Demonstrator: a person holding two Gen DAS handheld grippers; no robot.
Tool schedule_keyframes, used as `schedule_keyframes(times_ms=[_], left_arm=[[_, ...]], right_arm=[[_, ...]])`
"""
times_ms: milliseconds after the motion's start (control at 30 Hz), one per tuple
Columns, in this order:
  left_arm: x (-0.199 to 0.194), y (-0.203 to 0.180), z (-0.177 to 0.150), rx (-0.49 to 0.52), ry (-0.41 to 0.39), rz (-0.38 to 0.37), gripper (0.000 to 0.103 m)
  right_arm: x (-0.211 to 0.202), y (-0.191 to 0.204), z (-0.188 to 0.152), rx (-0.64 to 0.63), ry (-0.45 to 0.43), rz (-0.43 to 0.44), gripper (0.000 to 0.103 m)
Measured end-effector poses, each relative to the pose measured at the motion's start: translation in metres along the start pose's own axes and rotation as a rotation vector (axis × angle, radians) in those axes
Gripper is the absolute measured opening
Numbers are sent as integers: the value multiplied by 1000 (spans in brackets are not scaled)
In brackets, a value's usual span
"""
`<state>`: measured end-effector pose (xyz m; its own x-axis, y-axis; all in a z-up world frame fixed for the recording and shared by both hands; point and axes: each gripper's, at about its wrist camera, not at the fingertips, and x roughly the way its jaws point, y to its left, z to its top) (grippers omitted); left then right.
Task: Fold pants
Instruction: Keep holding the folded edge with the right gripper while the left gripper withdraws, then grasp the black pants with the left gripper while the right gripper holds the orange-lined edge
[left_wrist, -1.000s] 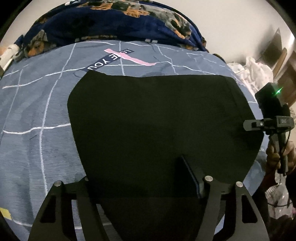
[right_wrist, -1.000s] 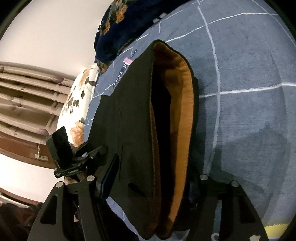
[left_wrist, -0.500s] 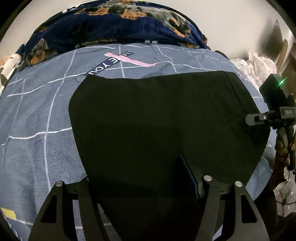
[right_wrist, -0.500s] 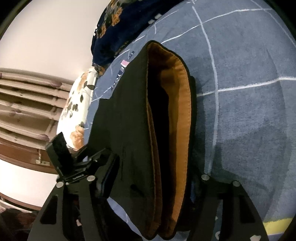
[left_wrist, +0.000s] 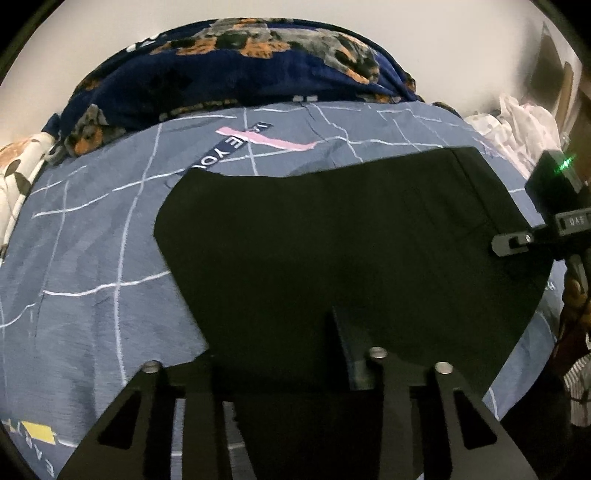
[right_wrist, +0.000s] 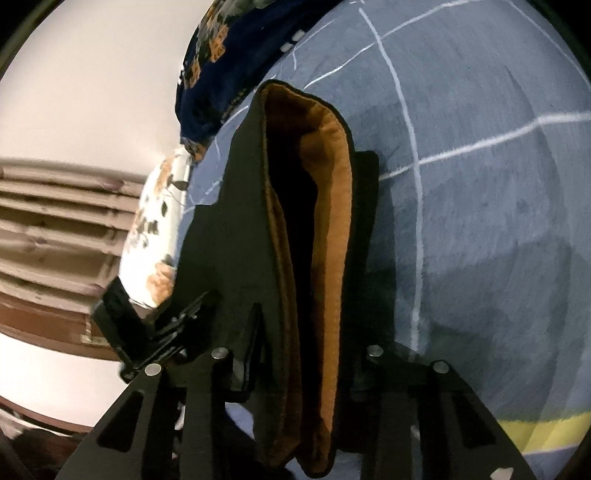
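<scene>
Black pants (left_wrist: 332, 240) lie folded on a blue-grey bedsheet (left_wrist: 92, 258). In the left wrist view my left gripper (left_wrist: 288, 354) sits at their near edge, its jaws standing apart with black cloth between them. The right gripper's body (left_wrist: 554, 221) shows at the pants' right edge. In the right wrist view the pants' waistband (right_wrist: 325, 229) gapes open, showing orange lining. My right gripper (right_wrist: 303, 354) has the waistband between its fingers. The left gripper's body (right_wrist: 147, 332) shows at lower left.
A dark blue floral blanket (left_wrist: 240, 74) is heaped at the bed's far end. A white floral pillow (right_wrist: 155, 236) lies at the side. White clothes (left_wrist: 517, 125) are piled at far right. A wooden headboard (right_wrist: 55, 229) stands beyond the pillow.
The pants' waist end has lifted and shifted as both grippers move. The right wrist view has come closer to the orange-lined waistband.
</scene>
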<state>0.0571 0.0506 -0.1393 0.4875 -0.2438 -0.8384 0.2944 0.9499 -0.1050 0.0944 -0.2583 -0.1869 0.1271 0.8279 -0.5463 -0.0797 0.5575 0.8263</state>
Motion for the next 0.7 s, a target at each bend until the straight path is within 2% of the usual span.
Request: schedule_keyframes(times_ms=[100, 167, 233, 300, 433, 467, 500, 533, 633, 700], left_arm=[[2, 3, 1, 6, 15, -10, 34], [1, 2, 1, 10, 20, -15, 34], [2, 5, 1, 1, 29, -29, 35], [4, 9, 1, -19, 44, -53, 37], [10, 16, 1, -59, 60, -101, 40], [10, 17, 0, -59, 55, -110, 40], [9, 17, -1, -56, 46, -116, 39], [8, 16, -2, -52, 39, -123, 33], [-3, 10, -1, -16, -1, -100, 19], [-9, 7, 1, 5, -22, -75, 17]], right_arm=[[2, 0, -2, -17, 17, -29, 31], [4, -1, 1, -15, 28, -12, 33], [6, -1, 3, -15, 35, -17, 37], [7, -2, 4, -4, 38, 9, 47], [12, 7, 5, -31, 31, -10, 50], [13, 8, 5, -34, 28, -16, 48], [14, 9, 5, -40, 28, -32, 38], [15, 9, 4, -43, 26, -54, 34], [14, 8, 1, -6, 4, -14, 29], [13, 12, 0, 0, -3, 12, 28]])
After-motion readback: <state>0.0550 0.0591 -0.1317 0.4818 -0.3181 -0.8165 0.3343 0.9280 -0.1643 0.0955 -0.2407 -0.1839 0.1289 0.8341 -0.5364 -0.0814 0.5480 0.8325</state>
